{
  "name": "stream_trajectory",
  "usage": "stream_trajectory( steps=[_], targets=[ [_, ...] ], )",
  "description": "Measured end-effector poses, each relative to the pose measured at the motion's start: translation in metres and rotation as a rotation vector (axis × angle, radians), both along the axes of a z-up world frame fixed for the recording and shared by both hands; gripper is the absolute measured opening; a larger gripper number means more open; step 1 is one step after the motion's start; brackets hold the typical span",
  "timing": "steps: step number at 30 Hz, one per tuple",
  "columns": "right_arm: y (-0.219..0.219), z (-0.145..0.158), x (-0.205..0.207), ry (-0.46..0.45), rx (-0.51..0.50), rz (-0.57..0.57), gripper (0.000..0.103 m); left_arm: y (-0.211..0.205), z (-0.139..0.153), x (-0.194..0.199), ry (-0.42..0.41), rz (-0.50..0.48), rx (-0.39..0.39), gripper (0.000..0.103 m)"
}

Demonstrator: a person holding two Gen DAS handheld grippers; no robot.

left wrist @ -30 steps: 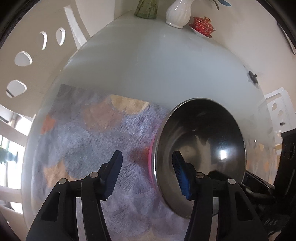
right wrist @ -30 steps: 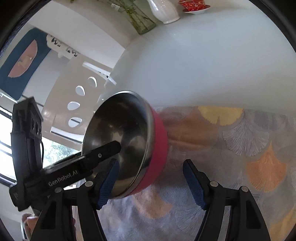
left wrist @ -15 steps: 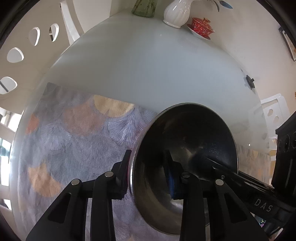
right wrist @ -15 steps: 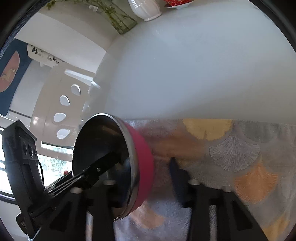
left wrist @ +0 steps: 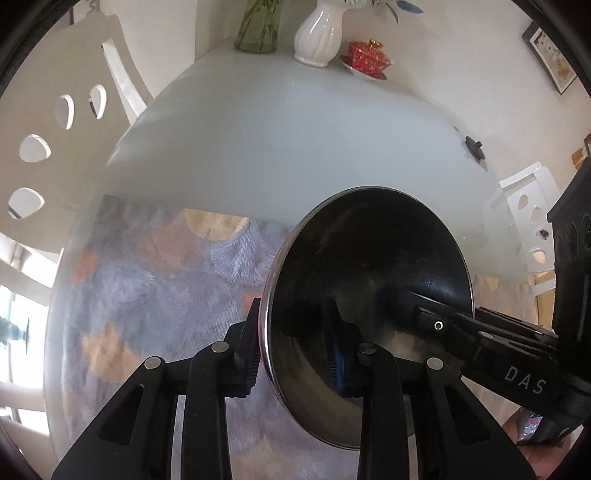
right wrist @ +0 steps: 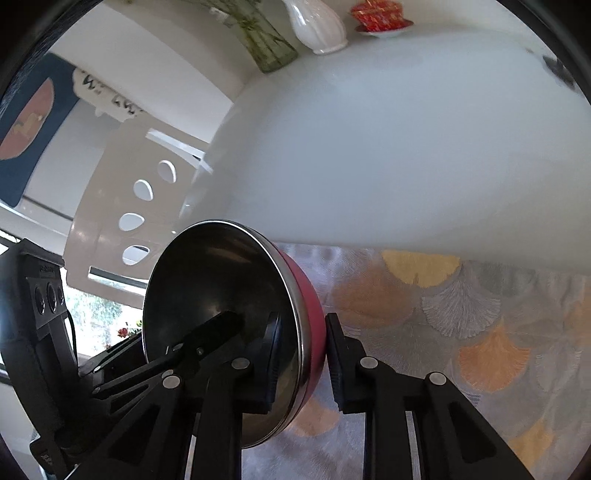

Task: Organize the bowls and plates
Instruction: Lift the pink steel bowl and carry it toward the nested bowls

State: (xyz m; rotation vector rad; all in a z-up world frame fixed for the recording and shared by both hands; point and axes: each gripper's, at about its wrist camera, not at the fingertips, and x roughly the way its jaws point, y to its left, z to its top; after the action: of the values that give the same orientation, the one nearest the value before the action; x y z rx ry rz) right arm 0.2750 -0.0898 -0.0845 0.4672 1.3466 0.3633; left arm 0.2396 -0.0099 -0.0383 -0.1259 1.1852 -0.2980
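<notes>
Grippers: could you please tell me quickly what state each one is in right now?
Left gripper: closed on the rim of the red bowl.
Right gripper: closed on the same bowl's opposite rim.

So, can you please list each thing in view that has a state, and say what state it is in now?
bowl: tilted on edge, gripped on opposite sides of its rim.
left gripper: shut on the bowl rim.
right gripper: shut on the bowl rim.
placemat: flat on the table.
white vase: upright.
glass vase: upright, holding stems.
red lidded cup: lid on, on its saucer.
</notes>
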Motion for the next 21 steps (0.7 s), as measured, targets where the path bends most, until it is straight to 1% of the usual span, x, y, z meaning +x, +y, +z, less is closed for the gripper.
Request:
stream_trajectory(
  steps=[3,5,8,14,17,18,19,21],
  targets=[
    [0.0,0.014,-0.002,-0.014,0.011,0.001,0.023,0.002,0.014,-0.006,-0.02,0.003,0.001,0.027],
    [-0.003,0.024,-0.005,-0.017,0.026,-0.005,0.023,0.005,0.026,-0.012,-0.026,0.016,-0.021,0.029],
    [-0.005,0.04,-0.011,-0.028,0.034,0.0,0.023,0.002,0.037,-0.018,-0.031,0.019,-0.024,0.029],
    [-0.015,0.066,-0.026,-0.036,0.055,0.005,0.024,-0.002,0.063,-0.043,-0.051,0.014,-0.034,0.029],
    [-0.017,0.076,-0.038,-0.029,0.066,0.03,0.025,-0.002,0.075,-0.059,-0.054,0.025,-0.042,0.031],
    [-0.017,0.08,-0.043,-0.027,0.064,0.044,0.025,-0.002,0.077,-0.063,-0.053,0.029,-0.049,0.036],
    [-0.016,0.084,-0.049,-0.024,0.059,0.066,0.025,-0.002,0.08,-0.068,-0.054,0.037,-0.055,0.036],
    [-0.016,0.091,-0.06,-0.018,0.069,0.09,0.026,-0.003,0.085,-0.08,-0.061,0.054,-0.039,0.036]
  ],
)
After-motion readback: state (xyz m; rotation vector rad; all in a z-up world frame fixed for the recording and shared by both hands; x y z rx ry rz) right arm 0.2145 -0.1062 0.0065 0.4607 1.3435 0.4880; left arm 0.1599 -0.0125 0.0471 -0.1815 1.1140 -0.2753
